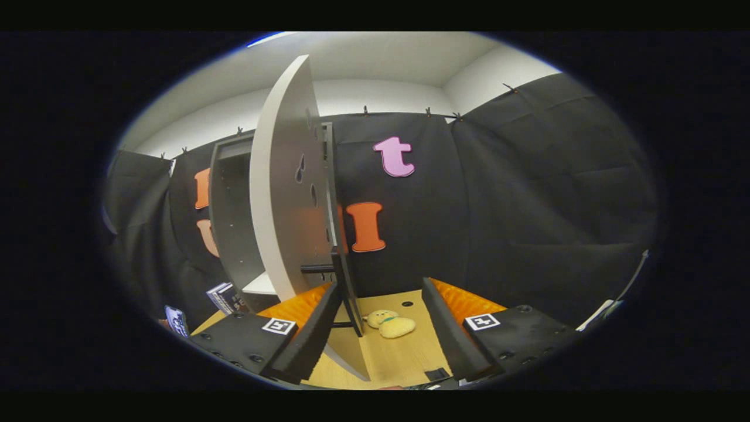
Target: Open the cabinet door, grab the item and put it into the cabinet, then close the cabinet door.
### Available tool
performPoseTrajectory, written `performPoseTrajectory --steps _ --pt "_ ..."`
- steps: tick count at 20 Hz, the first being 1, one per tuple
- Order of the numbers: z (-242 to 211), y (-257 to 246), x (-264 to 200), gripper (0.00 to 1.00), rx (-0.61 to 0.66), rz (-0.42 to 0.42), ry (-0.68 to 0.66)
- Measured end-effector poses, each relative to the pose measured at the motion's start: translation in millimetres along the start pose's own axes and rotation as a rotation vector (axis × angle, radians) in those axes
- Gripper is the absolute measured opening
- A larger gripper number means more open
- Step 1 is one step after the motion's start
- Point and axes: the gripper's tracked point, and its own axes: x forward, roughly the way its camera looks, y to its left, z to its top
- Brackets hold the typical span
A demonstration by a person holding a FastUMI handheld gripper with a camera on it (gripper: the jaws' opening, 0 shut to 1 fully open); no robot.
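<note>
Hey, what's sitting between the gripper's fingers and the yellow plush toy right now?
In the gripper view, nothing but bare wooden tabletop. The open gripper points toward the plush toy, with the open cabinet door just beside it.

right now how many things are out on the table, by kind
cabinet, door open: 1
plush toy, beyond the open tool: 1
small dark boxes left of the cabinet: 2, kind unclear
total: 4
</note>
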Motion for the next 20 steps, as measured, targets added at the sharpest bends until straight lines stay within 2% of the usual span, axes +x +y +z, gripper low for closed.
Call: performPoseTrajectory --steps 10,15,20 --pt "-0.1 34.4 -9.1 0.89 -0.055 -0.062 -0.016" --pt "-5.8 75.4 -8.1 0.89 -0.061 -0.031 -0.018" --pt "-11.3 122.0 -5.3 0.89 -0.054 0.037 -0.005"
